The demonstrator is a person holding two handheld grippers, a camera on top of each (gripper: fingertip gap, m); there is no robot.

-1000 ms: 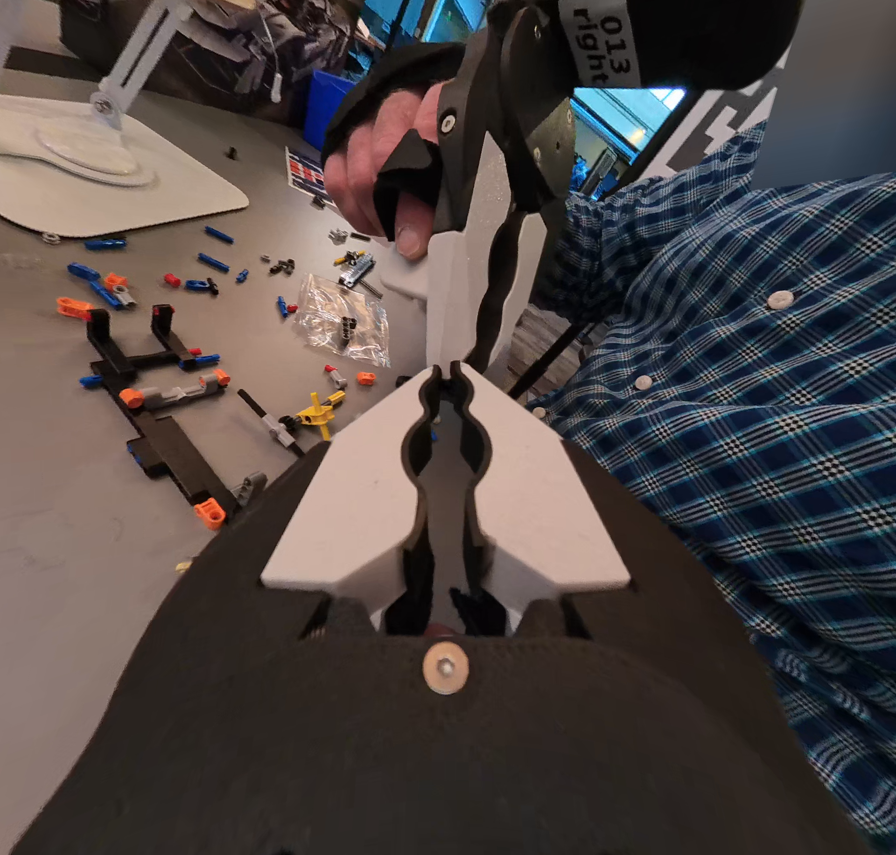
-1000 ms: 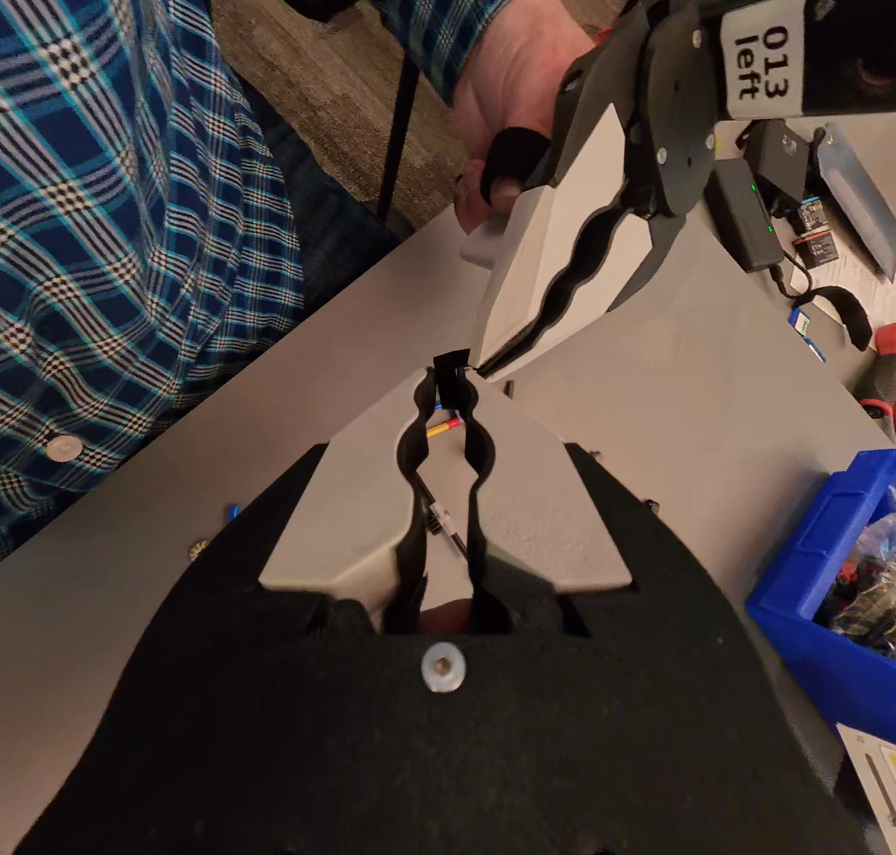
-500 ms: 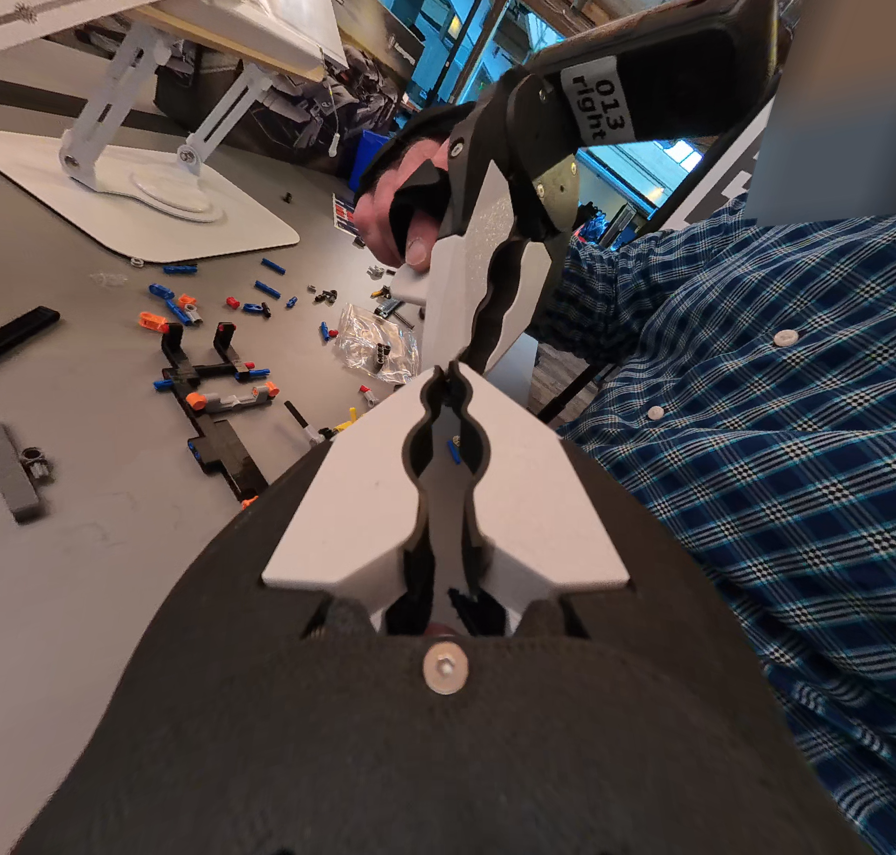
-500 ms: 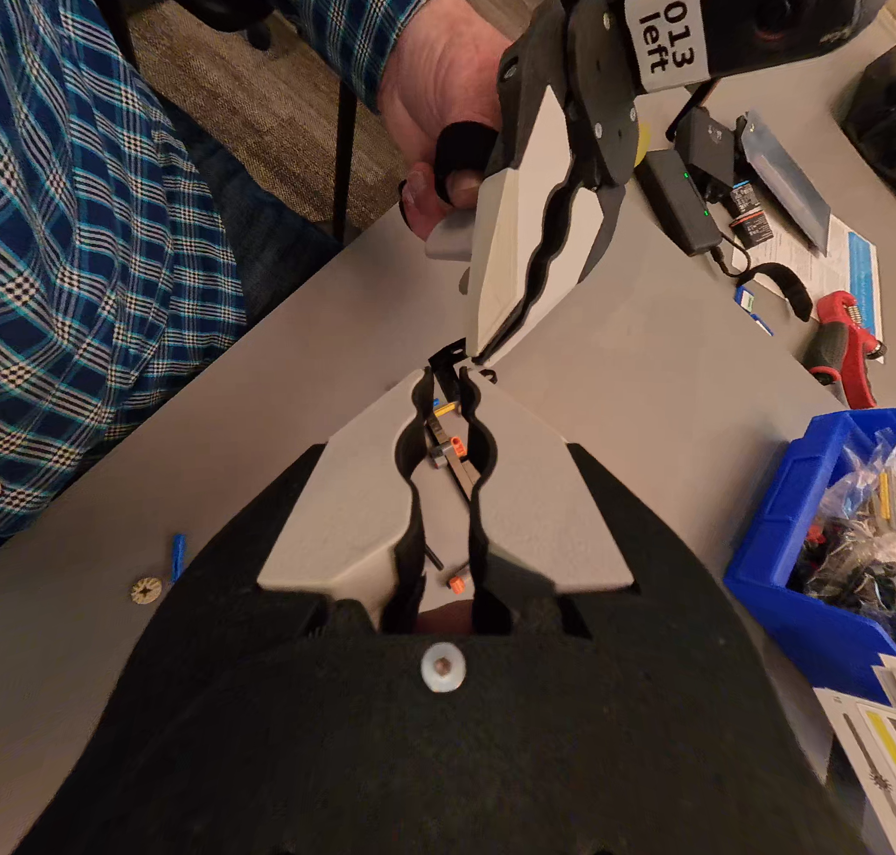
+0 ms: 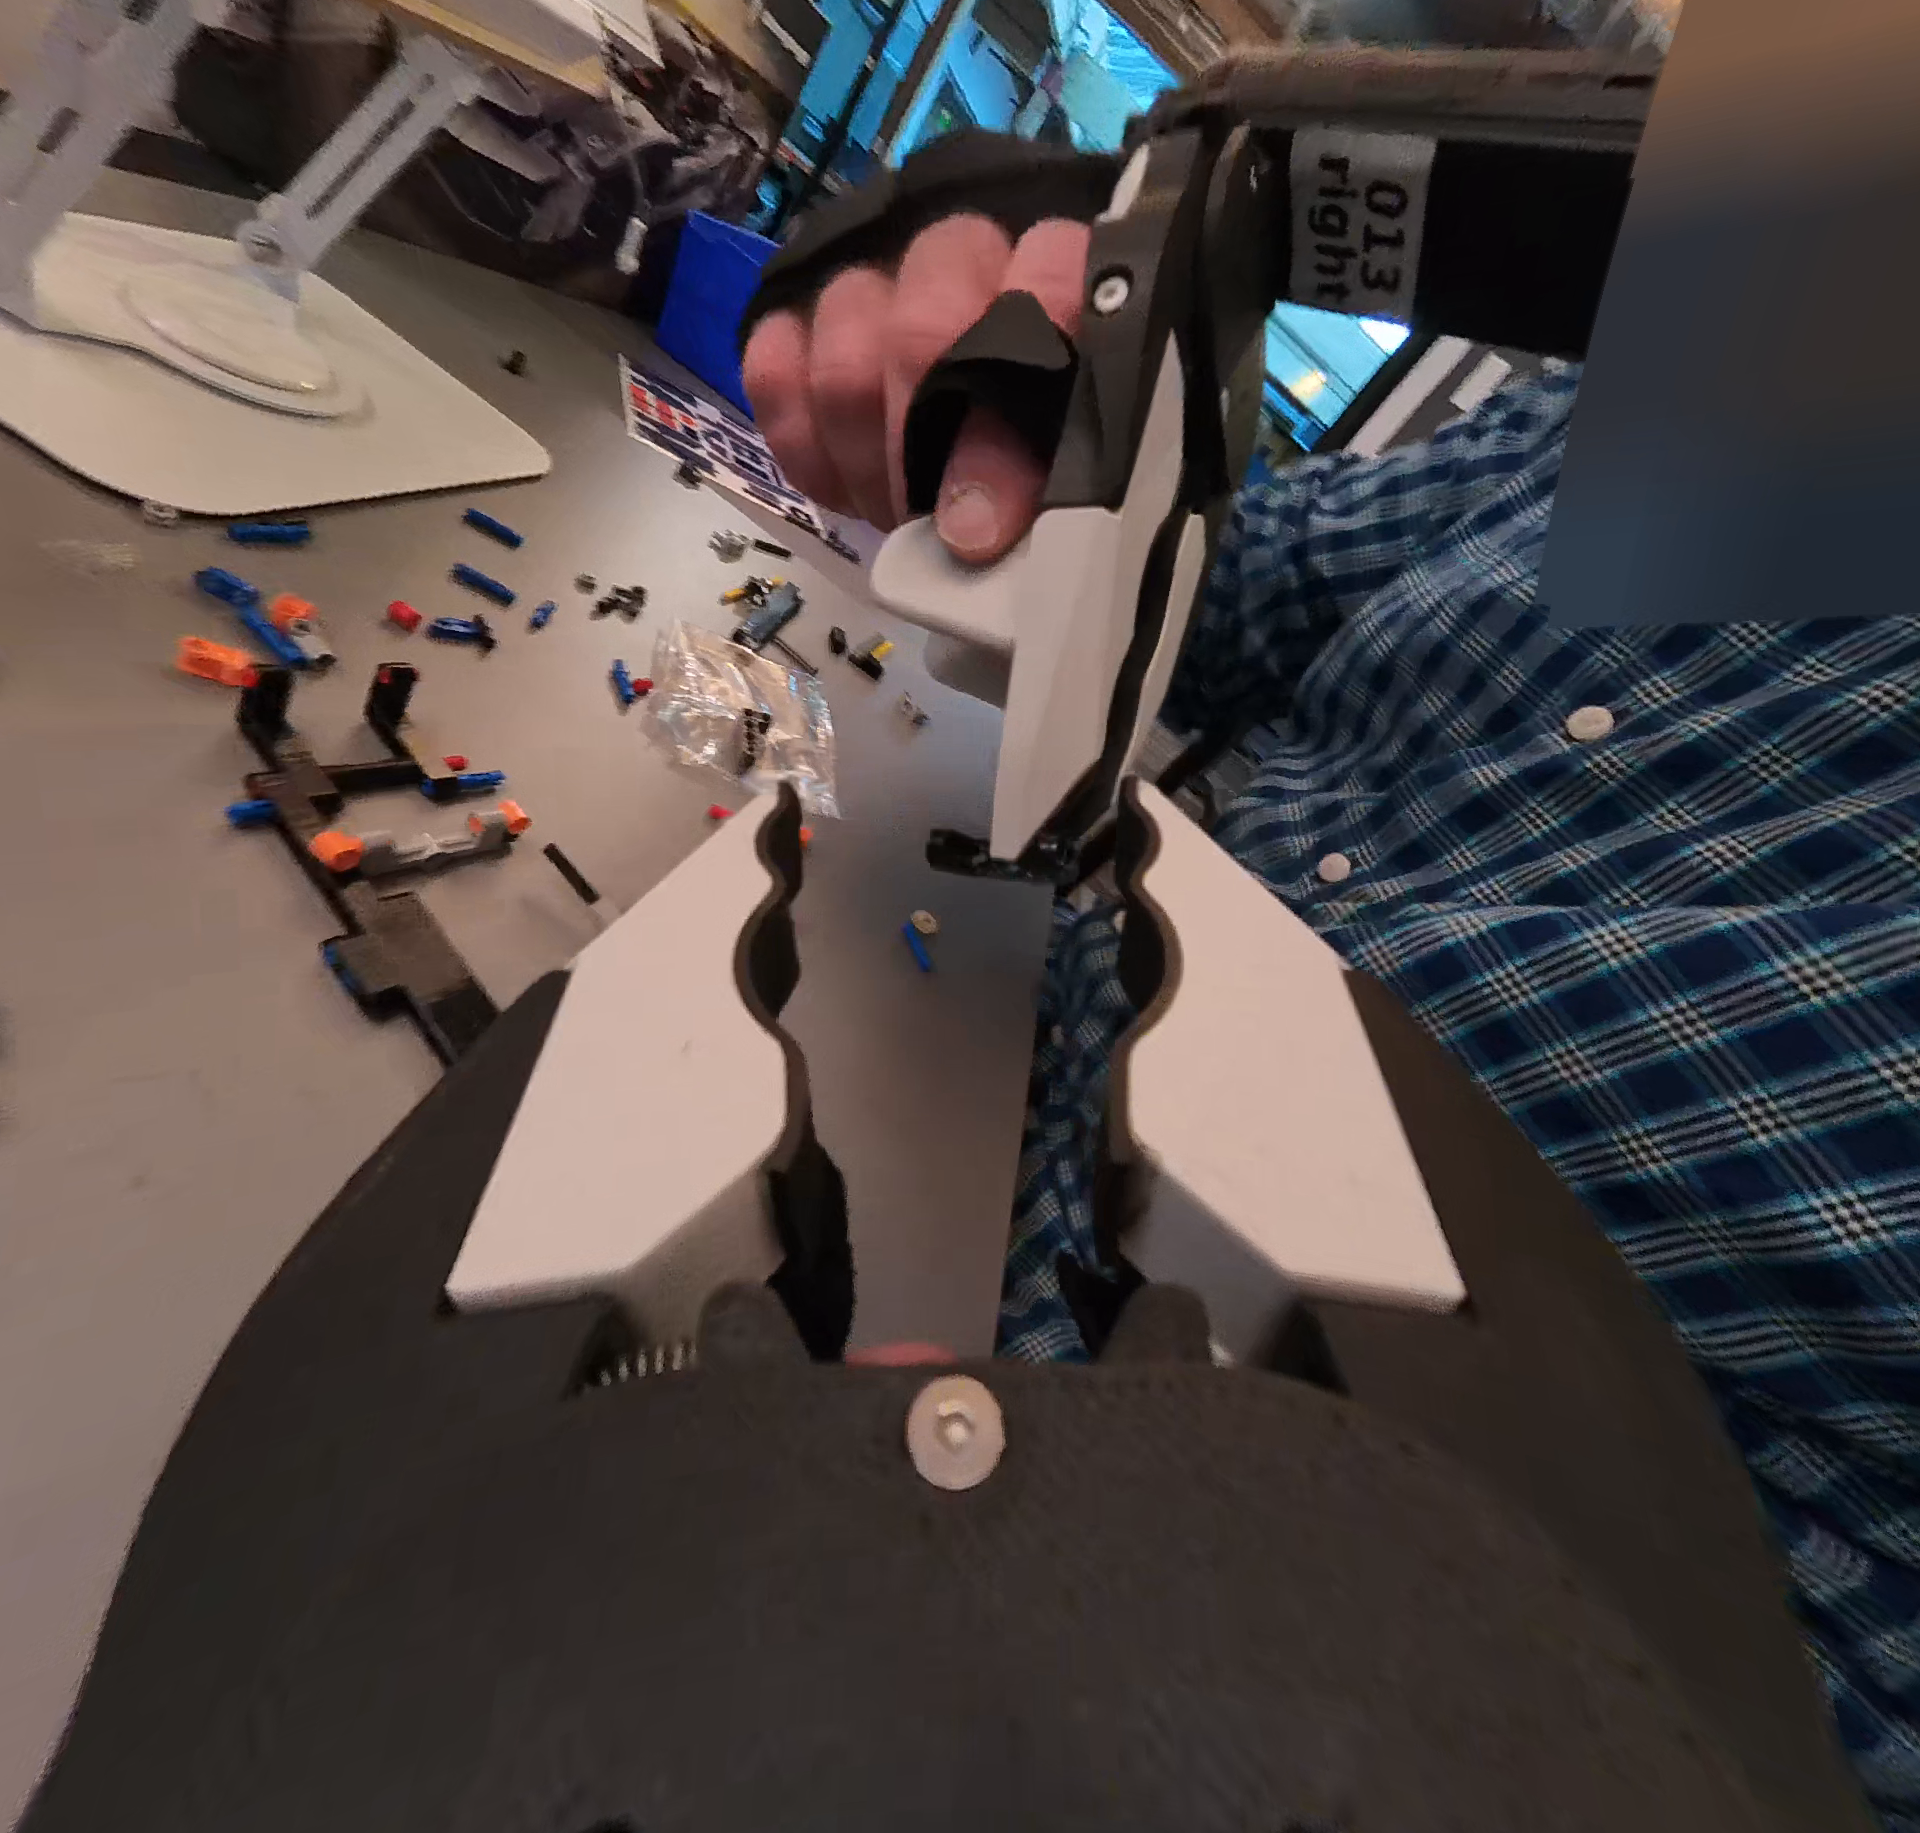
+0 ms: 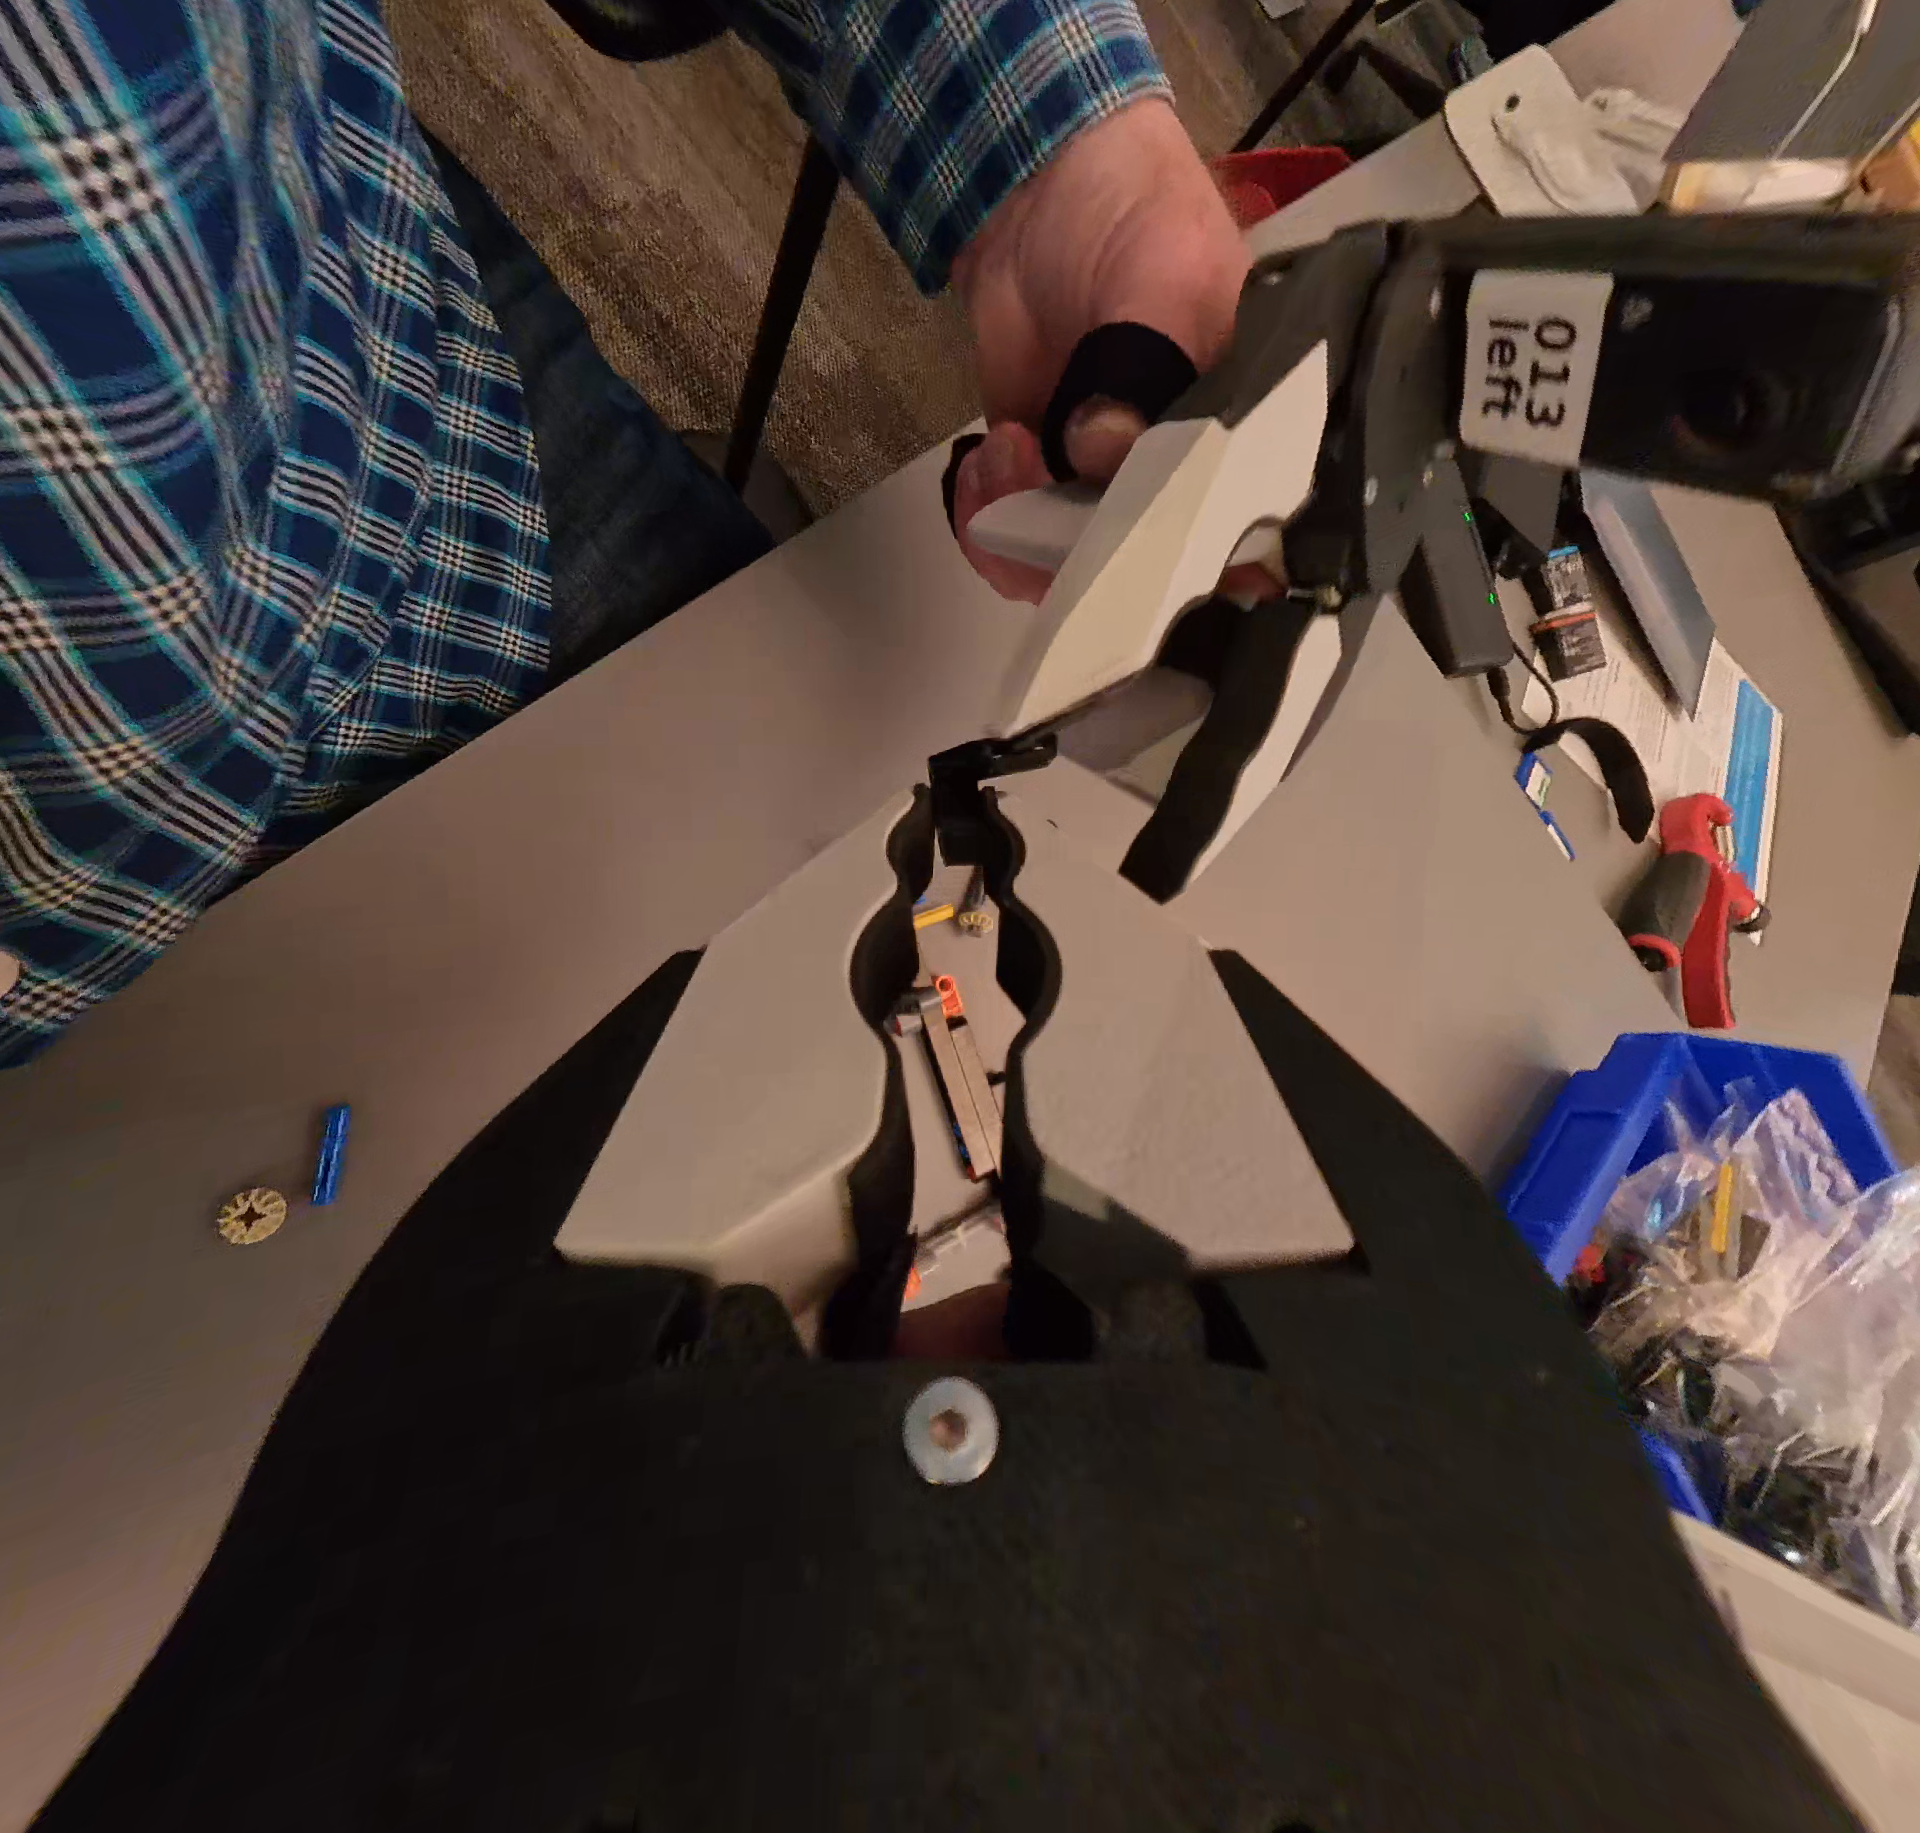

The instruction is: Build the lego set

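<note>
The worktop [image 5: 156,1056] carries the loose stock on its far side; its near edge runs just below both tools, with the person's plaid shirt [image 5: 1558,952] beyond it. The black frame assembly [image 5: 353,827] lies flat among the scattered pins, well clear of the exchange; the blue bin [image 6: 1621,1108] sits at the right-hand edge of the worktop, near the right tool.

Change of state: half a second ago both tools were closed tip to tip on one part; the left tool [image 5: 956,827] now stands with its jaws spread wide and nothing between them. The right tool [image 6: 961,827] remains closed on the small black lego piece [image 6: 982,760], which protrudes past its tips; one left fingertip [image 6: 1039,718] is just beside the piece, and contact cannot be confirmed.

Judgement: the hand-over or joining step is finished, and the piece is carried by the right tool alone; the next move is likely transport to the frame assembly.

Clearance: open air surrounds both tools; the left tool has room to withdraw; a dropped piece could fall past the near edge.
</note>
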